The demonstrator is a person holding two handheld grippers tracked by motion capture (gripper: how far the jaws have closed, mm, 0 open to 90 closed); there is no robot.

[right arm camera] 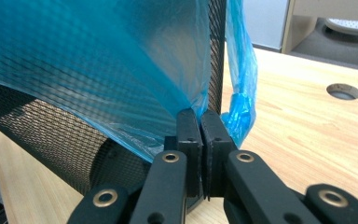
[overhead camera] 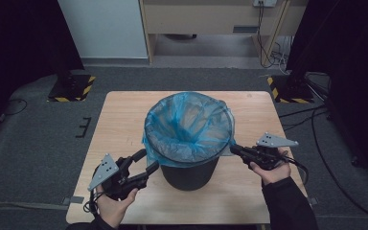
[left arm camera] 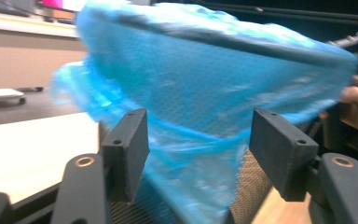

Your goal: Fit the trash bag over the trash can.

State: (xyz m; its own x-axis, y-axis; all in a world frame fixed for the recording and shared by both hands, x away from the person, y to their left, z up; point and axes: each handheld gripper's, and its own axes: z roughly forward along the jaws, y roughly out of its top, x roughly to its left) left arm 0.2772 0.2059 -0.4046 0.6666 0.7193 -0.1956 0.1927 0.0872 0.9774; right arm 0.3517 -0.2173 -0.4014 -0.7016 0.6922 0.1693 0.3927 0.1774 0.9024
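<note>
1. The left claw [overhead camera: 146,160] sits at the near-left side of the bin, held by the person's left hand [overhead camera: 112,203] at the near-left of the wooden surface [overhead camera: 120,120]. Its jaws stand wide apart, and in the left gripper view [left arm camera: 193,154] the blue bag's overhanging skirt hangs loose between them, gripped by neither.
2. The black mesh bin [overhead camera: 189,170] stands upright near the middle of the surface. A blue plastic bag [overhead camera: 187,127] lines it, its edge folded out over the rim and hanging down the outer wall.
3. The right claw [overhead camera: 234,149] meets the bin's right side at rim height, held by the right hand [overhead camera: 270,170]. In the right gripper view [right arm camera: 200,126] its jaws are pressed together, pinching the bag's edge [right arm camera: 121,70] beside the mesh wall [right arm camera: 51,135].
4. A round hole [right arm camera: 343,91] is set in the surface, farther right in that view.
</note>
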